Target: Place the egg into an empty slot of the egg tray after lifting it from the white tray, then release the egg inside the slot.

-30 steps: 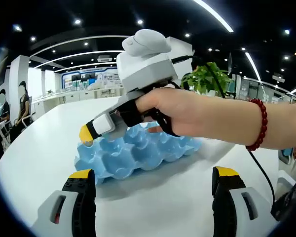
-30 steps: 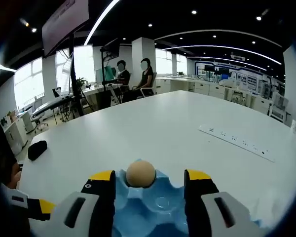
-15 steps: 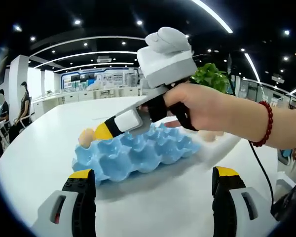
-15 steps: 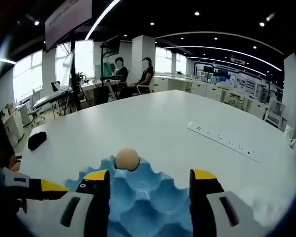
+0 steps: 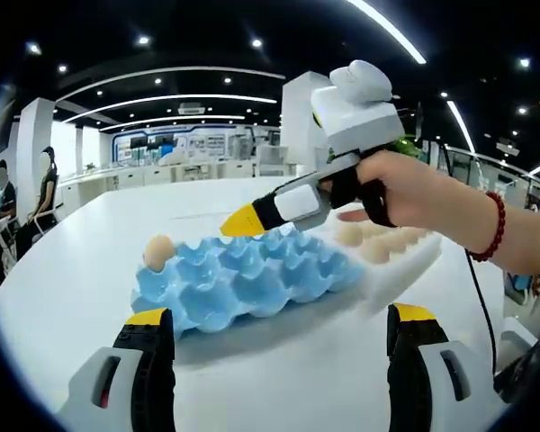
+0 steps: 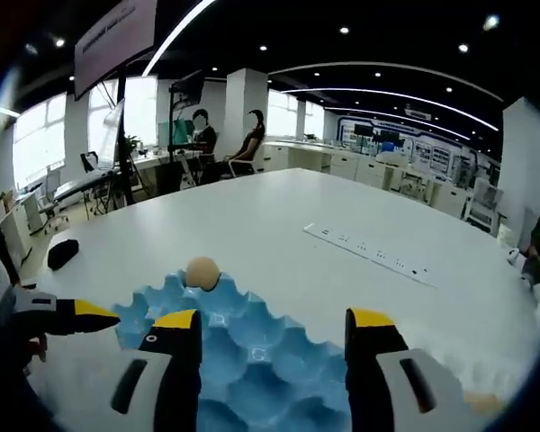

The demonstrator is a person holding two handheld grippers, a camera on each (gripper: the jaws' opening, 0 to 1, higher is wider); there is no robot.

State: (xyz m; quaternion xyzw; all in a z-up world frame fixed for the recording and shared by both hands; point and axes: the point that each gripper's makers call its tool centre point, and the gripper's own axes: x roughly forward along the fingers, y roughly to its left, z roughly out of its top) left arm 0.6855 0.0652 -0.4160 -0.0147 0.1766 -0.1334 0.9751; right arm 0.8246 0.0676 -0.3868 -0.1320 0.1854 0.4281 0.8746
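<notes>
A tan egg [image 5: 158, 252] sits in the near-left corner slot of the blue egg tray [image 5: 261, 283]; the tray's other slots that show hold nothing. Behind the blue tray lies the white tray [image 5: 405, 265] with several eggs [image 5: 349, 236] on it. A hand holds my right gripper [image 5: 243, 220] above the blue tray's middle, apart from the egg. In the right gripper view that gripper [image 6: 274, 318] is open and empty over the blue tray [image 6: 252, 360], the egg [image 6: 202, 272] lying ahead of it. My left gripper [image 5: 281, 315] is open and empty, short of the tray.
Everything rests on a large white table [image 6: 279, 216]. On it lie a white power strip [image 6: 369, 256] and a small black object [image 6: 61, 254]. Two people sit at desks beyond the table. One of the left gripper's fingers [image 6: 72, 315] enters the right gripper view from the left.
My right gripper has drawn back and up from the egg, toward the white tray. The egg stays in the corner slot. The left gripper has not moved.
</notes>
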